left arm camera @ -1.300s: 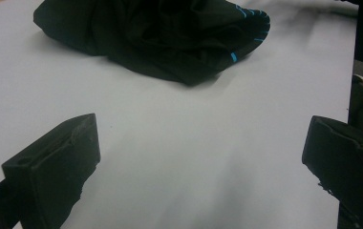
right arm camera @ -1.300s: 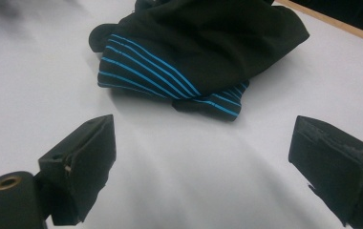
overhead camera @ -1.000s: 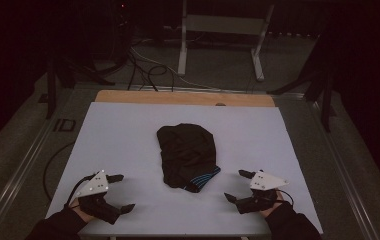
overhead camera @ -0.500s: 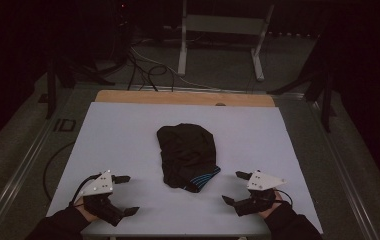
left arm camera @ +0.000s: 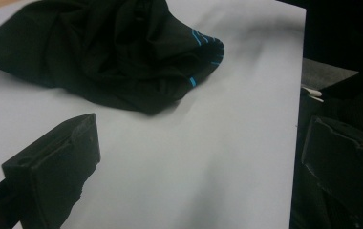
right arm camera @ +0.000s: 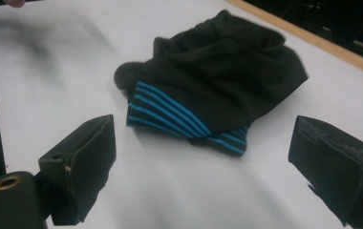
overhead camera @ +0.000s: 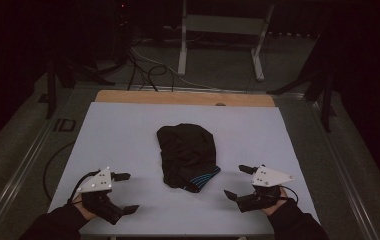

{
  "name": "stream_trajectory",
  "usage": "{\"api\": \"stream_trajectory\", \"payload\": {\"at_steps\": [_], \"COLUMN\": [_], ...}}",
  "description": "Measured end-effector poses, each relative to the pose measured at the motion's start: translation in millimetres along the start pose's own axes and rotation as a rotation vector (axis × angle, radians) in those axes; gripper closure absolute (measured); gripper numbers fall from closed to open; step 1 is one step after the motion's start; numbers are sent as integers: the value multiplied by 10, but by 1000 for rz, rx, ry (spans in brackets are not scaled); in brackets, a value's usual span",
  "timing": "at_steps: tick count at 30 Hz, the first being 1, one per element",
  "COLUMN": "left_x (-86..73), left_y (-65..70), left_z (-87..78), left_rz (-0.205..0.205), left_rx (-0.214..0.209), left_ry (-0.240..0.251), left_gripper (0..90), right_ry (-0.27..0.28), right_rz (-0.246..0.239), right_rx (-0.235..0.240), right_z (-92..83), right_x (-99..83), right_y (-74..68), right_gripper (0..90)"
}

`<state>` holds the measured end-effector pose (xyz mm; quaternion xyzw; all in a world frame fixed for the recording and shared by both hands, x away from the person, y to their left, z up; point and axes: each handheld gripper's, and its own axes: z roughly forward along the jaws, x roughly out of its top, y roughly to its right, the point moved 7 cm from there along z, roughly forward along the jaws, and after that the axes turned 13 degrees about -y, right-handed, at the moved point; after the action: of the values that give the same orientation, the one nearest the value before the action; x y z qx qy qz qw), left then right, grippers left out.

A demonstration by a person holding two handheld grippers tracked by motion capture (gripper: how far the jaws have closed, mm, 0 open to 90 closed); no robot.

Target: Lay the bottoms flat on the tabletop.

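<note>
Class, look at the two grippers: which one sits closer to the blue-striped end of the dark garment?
The right gripper. The dark garment has its blue stripes at the near right corner, facing that gripper; the left gripper lies beside the plain black side.

In the left gripper view we lose the black garment [left arm camera: 103, 52] past the top edge, and our own right-hand finger is cut by the right and bottom edges. In the high view the garment's folds are too dark to read, and both sleeves run off the bottom edge
</note>
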<state>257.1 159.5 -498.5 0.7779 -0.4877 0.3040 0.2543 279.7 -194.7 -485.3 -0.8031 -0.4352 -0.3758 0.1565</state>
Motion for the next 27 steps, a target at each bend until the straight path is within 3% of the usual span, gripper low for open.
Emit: {"api": "stream_trajectory", "payload": {"at_steps": [12, 19, 27], "left_x": [227, 406, 608], "left_y": [-62, -37, -116], "left_z": [-140, -156, -166], "left_rz": [21, 48, 52], "left_rx": [21, 9, 16], "left_ry": [25, 23, 47], "left_gripper": [1, 0, 1], "right_ry": [44, 46, 58], "right_rz": [-34, -48, -48], "right_rx": [-56, -74, -80], "right_z": [-213, -196, -96], "right_x": [305, 479, 667], "right_y": [162, 225, 256], "right_gripper": [94, 94, 95]}}
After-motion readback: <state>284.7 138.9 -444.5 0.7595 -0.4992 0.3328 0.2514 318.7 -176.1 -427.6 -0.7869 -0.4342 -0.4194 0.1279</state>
